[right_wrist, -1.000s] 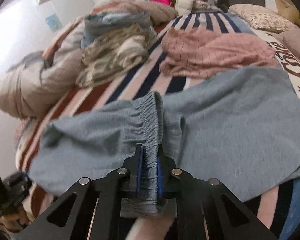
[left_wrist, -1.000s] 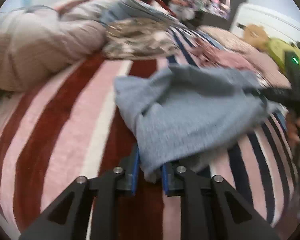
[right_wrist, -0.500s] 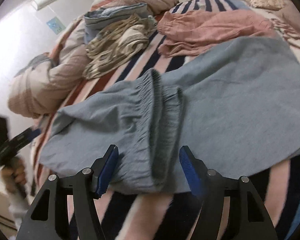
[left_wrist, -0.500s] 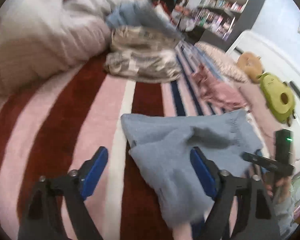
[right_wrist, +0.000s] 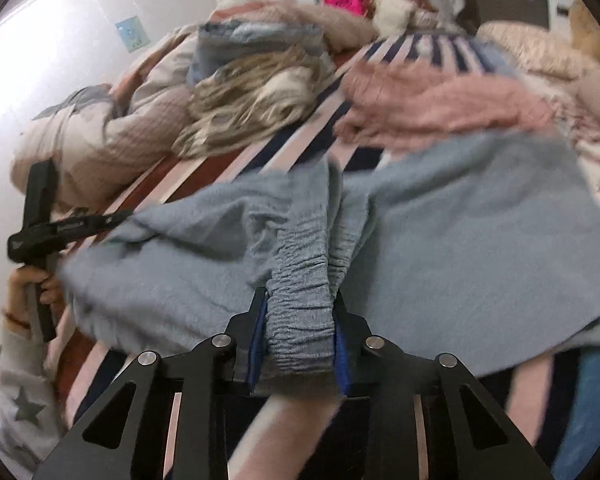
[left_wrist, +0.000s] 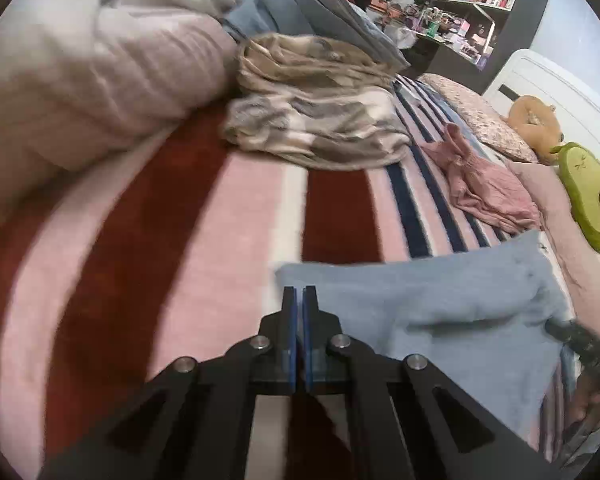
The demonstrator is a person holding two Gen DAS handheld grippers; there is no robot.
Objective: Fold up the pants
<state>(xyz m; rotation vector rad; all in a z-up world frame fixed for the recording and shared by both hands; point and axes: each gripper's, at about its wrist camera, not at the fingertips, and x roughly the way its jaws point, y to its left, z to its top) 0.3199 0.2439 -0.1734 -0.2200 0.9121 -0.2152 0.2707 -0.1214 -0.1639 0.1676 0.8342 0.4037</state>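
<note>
The soft grey-blue elastic-waist pants [right_wrist: 440, 240] lie spread on the red, pink and navy striped bed blanket [left_wrist: 220, 220], long axis running left to right between the two hands. The right tongs [right_wrist: 300, 336] have just been closing and now pinch the gathered waistband. The left tongs [left_wrist: 299, 304] have just snapped fully together, empty, at the pants' near corner; the cloth lies just to their right
</note>
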